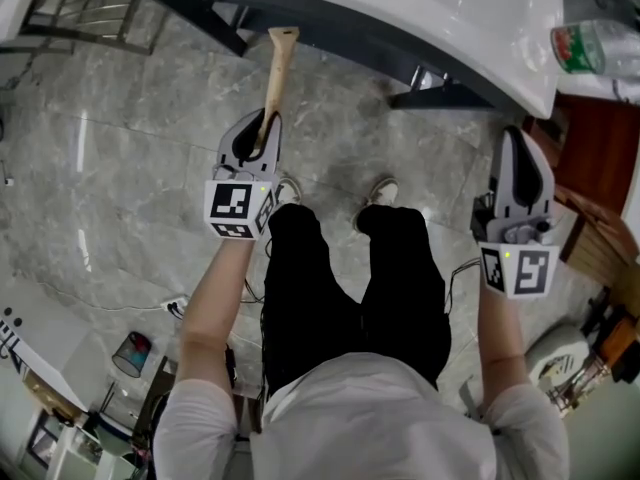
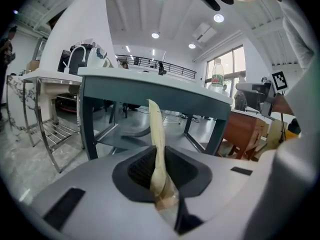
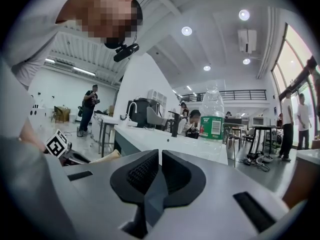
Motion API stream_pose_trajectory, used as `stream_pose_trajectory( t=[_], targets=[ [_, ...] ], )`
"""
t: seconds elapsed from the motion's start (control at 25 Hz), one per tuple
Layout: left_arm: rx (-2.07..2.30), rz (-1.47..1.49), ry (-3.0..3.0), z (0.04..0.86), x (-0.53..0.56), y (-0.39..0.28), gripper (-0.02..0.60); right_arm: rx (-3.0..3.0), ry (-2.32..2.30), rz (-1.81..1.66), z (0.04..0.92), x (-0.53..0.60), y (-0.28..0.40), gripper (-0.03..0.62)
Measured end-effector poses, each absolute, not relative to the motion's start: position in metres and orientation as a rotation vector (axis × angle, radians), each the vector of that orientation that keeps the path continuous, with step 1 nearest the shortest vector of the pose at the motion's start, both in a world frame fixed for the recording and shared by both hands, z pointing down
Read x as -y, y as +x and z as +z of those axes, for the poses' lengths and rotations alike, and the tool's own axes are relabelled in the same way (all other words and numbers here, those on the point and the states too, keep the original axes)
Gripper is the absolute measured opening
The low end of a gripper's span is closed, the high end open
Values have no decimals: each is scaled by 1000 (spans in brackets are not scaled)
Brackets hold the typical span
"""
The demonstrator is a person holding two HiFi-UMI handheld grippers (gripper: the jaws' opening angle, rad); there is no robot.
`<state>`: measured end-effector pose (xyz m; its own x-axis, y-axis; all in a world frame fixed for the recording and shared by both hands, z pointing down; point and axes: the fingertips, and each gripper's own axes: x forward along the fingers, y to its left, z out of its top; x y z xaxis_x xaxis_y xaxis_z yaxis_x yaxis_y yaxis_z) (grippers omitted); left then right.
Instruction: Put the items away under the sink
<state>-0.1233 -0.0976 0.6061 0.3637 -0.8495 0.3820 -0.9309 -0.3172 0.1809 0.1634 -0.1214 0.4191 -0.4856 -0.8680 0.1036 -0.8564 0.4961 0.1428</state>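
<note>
Left claw (image 1: 262, 128) is clamped on the wooden spatula (image 1: 278, 68), its long axis pointing straight up-frame toward the dark gap under the white bench (image 1: 420, 3), so that hand's nearer, while the right claw (image 1: 518, 143) at right is pinched together, empty.

Nothing legible on my feeds. Bottle (image 3: 212, 115) on the white counter (image 3: 165, 140), far right: its green label (image 3: 212, 127) carries print, too small to read. Left marker cube (image 1: 238, 208) and right marker cube (image 1: 517, 270): black-and-white square codes only, no letters or numbers.
</note>
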Motion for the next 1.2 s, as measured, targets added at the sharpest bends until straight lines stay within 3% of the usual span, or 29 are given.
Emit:
stream_pose_trajectory(
  t=[1.2],
  targets=[
    [1485, 330, 2381, 729, 230, -73, 56, 2645, 1502, -48, 592, 173, 151, 44]
  ],
)
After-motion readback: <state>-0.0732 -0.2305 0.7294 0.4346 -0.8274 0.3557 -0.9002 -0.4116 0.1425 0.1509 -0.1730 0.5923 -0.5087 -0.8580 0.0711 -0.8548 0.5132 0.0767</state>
